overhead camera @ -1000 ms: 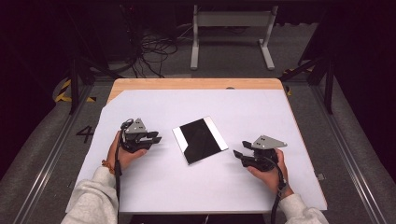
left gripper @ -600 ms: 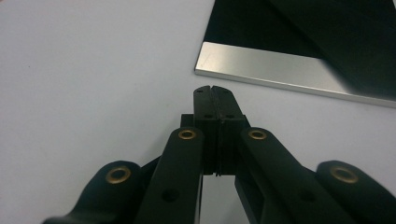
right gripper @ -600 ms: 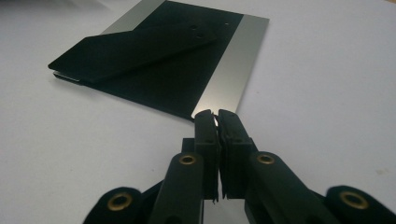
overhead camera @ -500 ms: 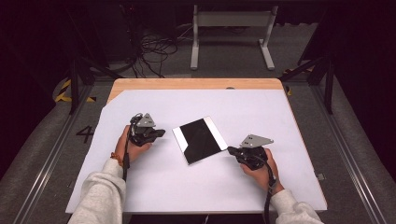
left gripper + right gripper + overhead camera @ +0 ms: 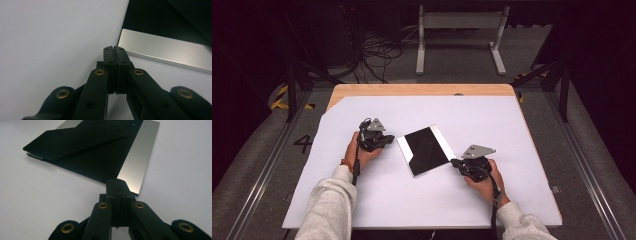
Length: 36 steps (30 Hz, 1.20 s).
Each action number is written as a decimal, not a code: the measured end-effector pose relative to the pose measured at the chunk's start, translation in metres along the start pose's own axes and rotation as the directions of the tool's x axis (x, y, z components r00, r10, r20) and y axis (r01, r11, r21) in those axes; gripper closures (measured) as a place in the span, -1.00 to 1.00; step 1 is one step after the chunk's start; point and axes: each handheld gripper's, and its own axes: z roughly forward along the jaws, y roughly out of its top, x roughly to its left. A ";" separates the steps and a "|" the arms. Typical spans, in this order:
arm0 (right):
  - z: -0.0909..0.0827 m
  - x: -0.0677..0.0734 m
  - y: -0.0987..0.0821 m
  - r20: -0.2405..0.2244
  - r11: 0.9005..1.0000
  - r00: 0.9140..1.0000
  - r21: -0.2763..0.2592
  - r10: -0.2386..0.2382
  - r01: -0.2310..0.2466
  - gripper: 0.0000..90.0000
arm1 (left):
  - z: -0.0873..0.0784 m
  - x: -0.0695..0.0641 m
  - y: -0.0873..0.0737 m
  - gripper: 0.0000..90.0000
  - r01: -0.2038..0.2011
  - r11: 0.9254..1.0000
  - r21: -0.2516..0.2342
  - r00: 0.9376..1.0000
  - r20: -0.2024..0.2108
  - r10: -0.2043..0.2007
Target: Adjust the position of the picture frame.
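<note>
Tools point(image 5: 388, 141) point(image 5: 455, 162) closed beside flat plate point(image 5: 426, 149), long axis diagonal.

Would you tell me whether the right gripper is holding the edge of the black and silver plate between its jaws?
No, in the right gripper view the right gripper has its jaws pressed together with nothing between them, just short of the plate.

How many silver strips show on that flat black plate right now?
2: on the flat black rectangular plate, one silver metal strip along its left edge, another along its right edge. Underside hidden.

Lab, test table point(image 5: 362, 107), rails, loose cables point(image 5: 377, 52)
</note>
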 end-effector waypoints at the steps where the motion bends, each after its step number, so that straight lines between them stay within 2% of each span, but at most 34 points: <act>1: 0.000 0.000 0.000 0.003 1.000 1.000 0.003 -0.001 0.001 1.00 | 0.000 0.000 0.000 0.97 -0.003 1.000 0.002 1.000 0.004 0.003; 5: 0.001 0.001 0.001 0.009 1.000 1.000 0.008 -0.011 0.011 1.00 | 0.003 -0.004 0.003 0.93 -0.016 1.000 -0.010 1.000 0.024 0.016; 8: 0.002 0.002 0.001 0.011 1.000 1.000 0.012 -0.019 0.019 1.00 | 0.001 -0.007 0.004 0.95 -0.010 1.000 -0.007 1.000 0.028 0.011; 11: 0.001 0.002 0.000 0.009 1.000 1.000 0.012 -0.021 0.021 1.00 | -0.007 -0.007 0.006 0.95 -0.008 0.999 -0.032 1.000 0.007 0.008; 12: 0.001 0.002 0.000 0.008 1.000 1.000 0.011 -0.021 0.020 1.00 | -0.012 -0.007 0.007 0.97 0.010 0.999 -0.052 1.000 0.020 -0.009; 13: 0.001 0.002 0.000 0.009 1.000 1.000 0.012 -0.019 0.019 1.00 | -0.015 -0.008 0.008 0.98 0.000 0.999 -0.047 1.000 0.014 0.000; 14: 0.001 0.002 0.001 0.010 1.000 1.000 0.012 -0.019 0.019 1.00 | -0.017 -0.007 0.011 0.99 0.011 0.999 -0.031 1.000 0.026 -0.010; 16: 0.002 0.002 0.001 0.009 1.000 1.000 0.015 -0.021 0.021 1.00 | -0.024 -0.005 0.016 0.99 0.029 0.998 -0.054 0.999 0.020 -0.028; 18: 0.002 0.003 0.001 0.007 1.000 1.000 0.016 -0.022 0.021 1.00 | -0.028 -0.006 0.021 0.99 -0.003 0.999 -0.048 1.000 -0.010 0.003; 19: 0.002 0.003 0.002 0.009 1.000 1.000 0.016 -0.024 0.024 1.00 | -0.026 -0.005 0.023 0.98 0.002 1.000 -0.030 1.000 0.001 -0.002; 21: 0.002 0.004 0.003 0.008 1.000 1.000 0.014 -0.025 0.025 1.00 | -0.021 -0.004 0.024 0.98 0.002 1.000 -0.011 1.000 -0.007 -0.002; 26: 0.003 0.004 0.003 0.005 1.000 1.000 0.016 -0.023 0.023 1.00 | -0.008 0.001 0.027 0.99 0.006 1.000 0.006 1.000 -0.013 -0.006; 27: 0.003 0.004 0.003 0.003 1.000 1.000 0.015 -0.022 0.022 1.00 | -0.001 0.001 0.028 0.99 -0.009 1.000 0.022 1.000 -0.015 0.009; 28: 0.003 0.004 0.003 0.003 1.000 1.000 0.015 -0.022 0.022 1.00 | -0.001 0.001 0.028 0.99 -0.009 1.000 0.022 1.000 -0.015 0.009; 29: 0.002 0.004 0.003 0.005 1.000 1.000 0.015 -0.023 0.023 1.00 | 0.006 0.000 0.027 0.99 -0.008 0.999 0.048 1.000 -0.013 0.009; 31: 0.002 0.004 0.003 0.005 1.000 1.000 0.014 -0.022 0.022 1.00 | 0.013 0.000 0.026 0.98 -0.002 0.998 0.065 1.000 -0.013 0.003; 33: 0.002 0.004 0.002 0.008 1.000 1.000 0.018 -0.023 0.023 1.00 | 0.017 0.004 0.025 0.98 0.035 0.998 0.057 0.999 -0.008 -0.035; 36: 0.003 0.004 0.002 0.017 0.999 1.000 0.023 -0.024 0.024 1.00 | 0.020 0.005 0.028 0.96 0.027 0.998 0.064 1.000 -0.003 -0.027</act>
